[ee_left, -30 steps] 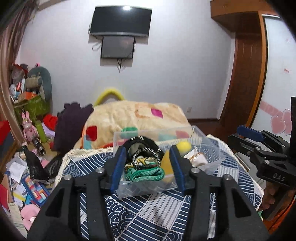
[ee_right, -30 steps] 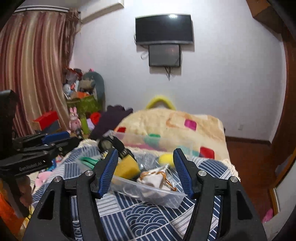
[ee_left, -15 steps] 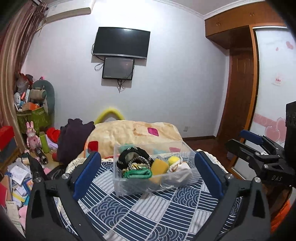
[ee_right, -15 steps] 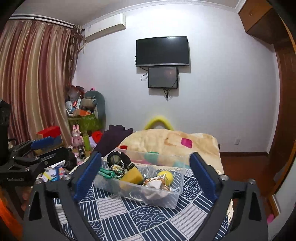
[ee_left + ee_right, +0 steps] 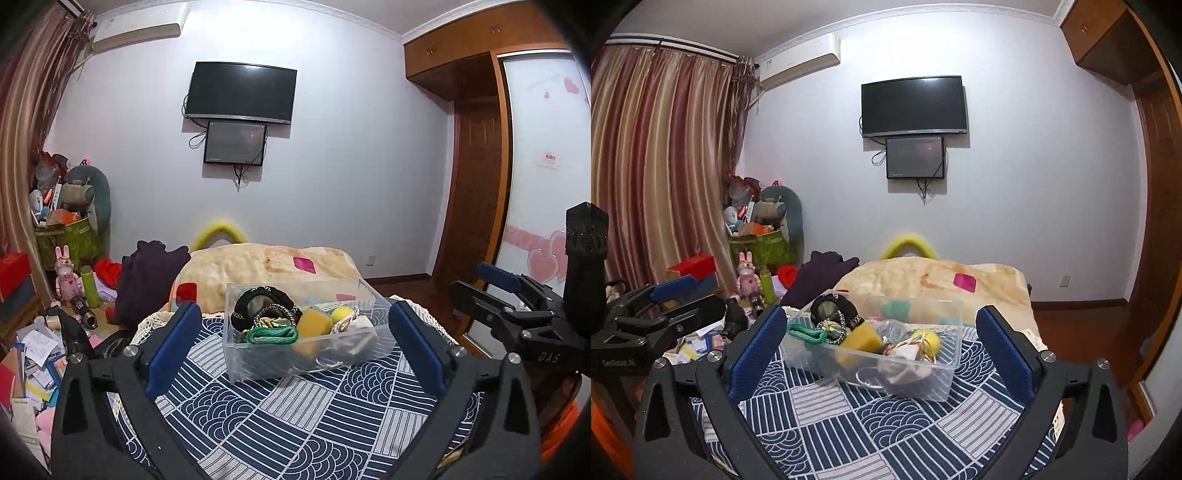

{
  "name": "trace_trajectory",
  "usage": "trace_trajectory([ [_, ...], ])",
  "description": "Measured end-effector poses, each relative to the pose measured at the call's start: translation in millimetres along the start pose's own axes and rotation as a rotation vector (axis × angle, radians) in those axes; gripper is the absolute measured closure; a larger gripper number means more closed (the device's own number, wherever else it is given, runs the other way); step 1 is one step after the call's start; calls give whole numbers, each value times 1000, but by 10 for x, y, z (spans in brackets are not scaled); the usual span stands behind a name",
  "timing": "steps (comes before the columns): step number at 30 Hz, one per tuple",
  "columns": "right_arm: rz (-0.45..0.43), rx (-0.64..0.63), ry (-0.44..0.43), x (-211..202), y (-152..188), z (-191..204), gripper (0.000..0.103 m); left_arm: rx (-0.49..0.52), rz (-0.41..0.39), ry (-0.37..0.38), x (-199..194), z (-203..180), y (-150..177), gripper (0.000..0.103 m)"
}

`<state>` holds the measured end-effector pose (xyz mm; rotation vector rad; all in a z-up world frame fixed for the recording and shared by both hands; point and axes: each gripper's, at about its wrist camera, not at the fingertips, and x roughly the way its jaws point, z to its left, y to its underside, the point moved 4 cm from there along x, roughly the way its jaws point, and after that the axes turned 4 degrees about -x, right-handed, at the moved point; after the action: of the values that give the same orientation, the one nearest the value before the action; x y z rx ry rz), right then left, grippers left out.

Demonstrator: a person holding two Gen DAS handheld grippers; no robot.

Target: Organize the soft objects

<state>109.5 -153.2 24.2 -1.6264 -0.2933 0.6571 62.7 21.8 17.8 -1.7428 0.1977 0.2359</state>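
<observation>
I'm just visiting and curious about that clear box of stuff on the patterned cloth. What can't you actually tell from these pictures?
- Left wrist view: the bottom of the clear box is hidden under the piled items and blurred by its cloudy wall.
- Right wrist view: the white bundle is too tangled to identify.
- Both views: the patterned cloth runs under the wide-open left tool and right tool, so its near edge is hidden.

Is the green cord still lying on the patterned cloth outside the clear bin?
No, the green cord lies inside the clear plastic bin, at its left end beside the yellow sponge.
</observation>
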Motion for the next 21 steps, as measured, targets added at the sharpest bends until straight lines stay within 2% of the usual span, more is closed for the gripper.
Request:
trace_trajectory([
  [21,8,11,-7,-18,38,14,1,2,7,26,-23,-30,45,1],
])
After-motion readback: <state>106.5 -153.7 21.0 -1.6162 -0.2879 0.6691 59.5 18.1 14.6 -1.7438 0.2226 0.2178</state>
